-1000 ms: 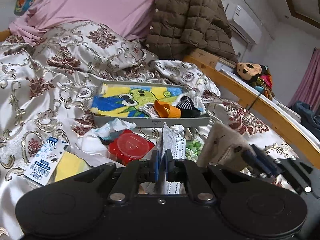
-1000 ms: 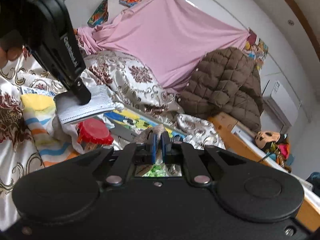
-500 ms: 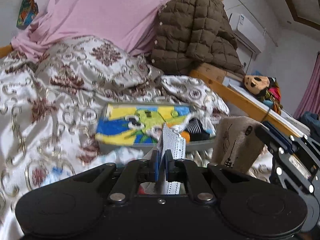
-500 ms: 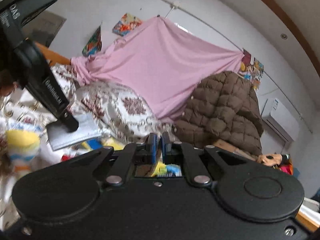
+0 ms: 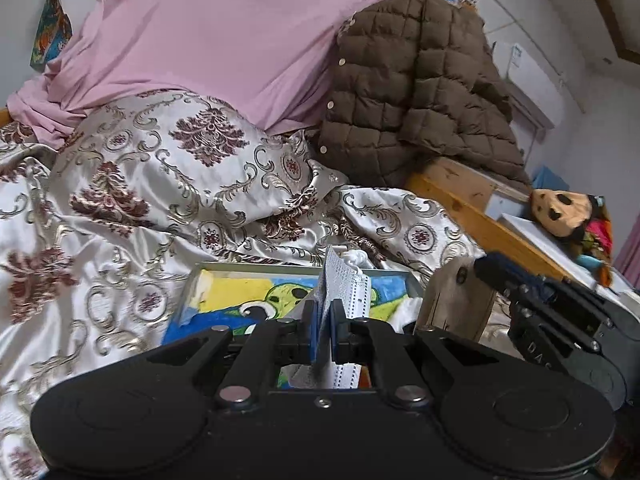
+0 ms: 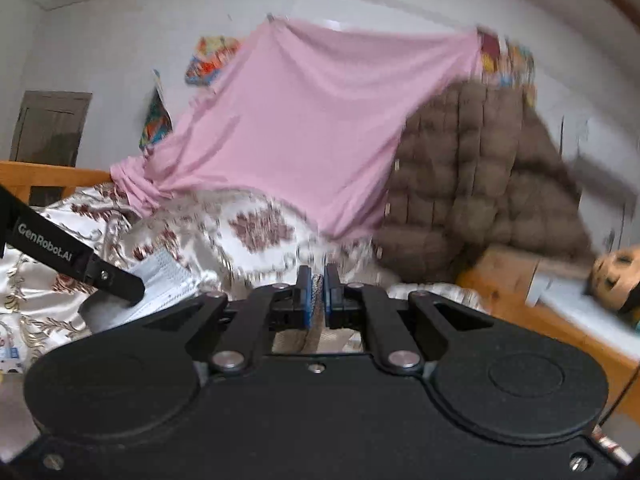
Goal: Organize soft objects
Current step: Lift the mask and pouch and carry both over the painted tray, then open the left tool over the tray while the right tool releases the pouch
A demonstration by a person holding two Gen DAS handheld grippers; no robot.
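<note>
My left gripper point(image 5: 325, 309) is shut on a pale blue pleated face mask point(image 5: 347, 288), which stands up between the pads above the near edge of a grey tray point(image 5: 256, 268). A bright cartoon towel point(image 5: 244, 300) lies in that tray. In the left wrist view my right gripper point(image 5: 486, 267) hangs at the right, shut on a beige printed cloth point(image 5: 456, 300). In the blurred right wrist view the right gripper point(image 6: 317, 280) pinches that beige cloth point(image 6: 316, 322). There the left gripper point(image 6: 134, 292) shows at the left with the mask point(image 6: 168, 276).
A patterned satin quilt point(image 5: 120, 208) covers the bed. Behind it hang a pink sheet point(image 5: 224, 40) and a brown quilted jacket point(image 5: 420, 100). A wooden bed rail point(image 5: 460, 196) runs along the right, with a plush toy point(image 5: 564, 208) on the ledge beyond it.
Both grippers have risen and moved forward toward the tray, still holding the mask and the beige cloth. The red lid and the packet have dropped out of view. The right view now tilts less.
</note>
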